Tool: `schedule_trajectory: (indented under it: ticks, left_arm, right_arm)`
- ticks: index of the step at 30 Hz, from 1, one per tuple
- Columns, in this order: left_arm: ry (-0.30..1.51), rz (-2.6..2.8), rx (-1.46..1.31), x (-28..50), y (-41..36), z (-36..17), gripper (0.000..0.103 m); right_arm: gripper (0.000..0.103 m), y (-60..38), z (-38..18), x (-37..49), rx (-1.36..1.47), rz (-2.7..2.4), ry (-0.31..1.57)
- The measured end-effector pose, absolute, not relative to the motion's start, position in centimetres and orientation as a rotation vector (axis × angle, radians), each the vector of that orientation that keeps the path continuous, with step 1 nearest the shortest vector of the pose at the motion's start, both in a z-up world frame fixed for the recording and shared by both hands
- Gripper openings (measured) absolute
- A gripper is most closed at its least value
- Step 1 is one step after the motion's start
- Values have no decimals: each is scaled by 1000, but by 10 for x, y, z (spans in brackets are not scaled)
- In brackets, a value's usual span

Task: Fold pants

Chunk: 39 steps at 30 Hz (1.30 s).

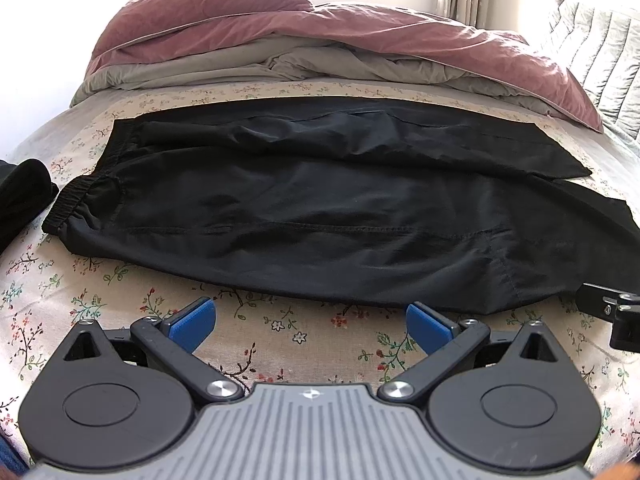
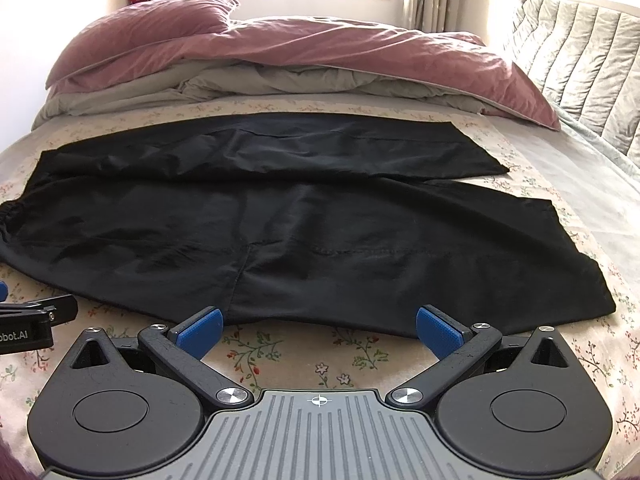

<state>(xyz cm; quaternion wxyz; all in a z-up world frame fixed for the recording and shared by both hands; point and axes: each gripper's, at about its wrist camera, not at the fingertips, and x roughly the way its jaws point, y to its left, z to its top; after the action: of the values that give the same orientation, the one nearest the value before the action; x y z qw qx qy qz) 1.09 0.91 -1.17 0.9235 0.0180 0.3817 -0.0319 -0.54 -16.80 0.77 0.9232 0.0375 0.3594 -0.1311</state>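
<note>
Closest to my left camera, the left gripper (image 1: 308, 326) has its blue pads (image 1: 192, 320) spread wide with nothing between them, poised over the flowered sheet (image 1: 120, 292). The black pants (image 1: 304, 216) lie just ahead of its fingertips, near but not touching, stretched sideways across the bed. Their elastic waistband (image 1: 72, 204) sits off to the left and the leg ends run out to the right. One leg lies nearer me and the other farther back, the far one partly overlapping the near one, with the two hems apart at the right.

Through my right camera, the right gripper (image 2: 320, 328) is likewise wide open and holds nothing. The near edge of the pants (image 2: 280, 216) comes right up to its fingertips, and the left pad (image 2: 200, 330) sits against the hem line; I cannot tell whether it actually touches the cloth. The right pad is just short of the fabric.

Each gripper shows at the edge of the other's view, so they sit side by side along the near edge of the pants. Behind the pants a pink duvet (image 1: 280, 20) is bunched up over a grey blanket (image 1: 224, 64), with a quilted headboard (image 2: 580, 52) at the right. A dark bundle of cloth (image 1: 24, 196) lies at the far left of the left view.
</note>
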Motion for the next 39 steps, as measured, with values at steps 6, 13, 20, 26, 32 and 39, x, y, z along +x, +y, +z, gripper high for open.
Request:
schedule_trajectory:
  ticks: [6,13,20,26,32,39]
  left_arm:
    - [795,-58,26,17,14,-11,103]
    - [823,118,-121,52,77,-7,103]
    - [866,306,-377,77,171,-12,103]
    - [801,515,-570,95,232,-17,103]
    - [817,555,-635,129,238,-42,95]
    - [729,525,-605,126,236,-44,32]
  right_arm:
    - [103,-168,7,-6,74,-272,736]
    - [103,-187,-3,-3,91,-338,753]
    - [103,-211,-19,3,233,-370,834]
    - [103,-234,-35,6,487,-330,901]
    - [102,-241,-32,11,581,-323,869]
    - [102,-246,-36,15,583,-355,856]
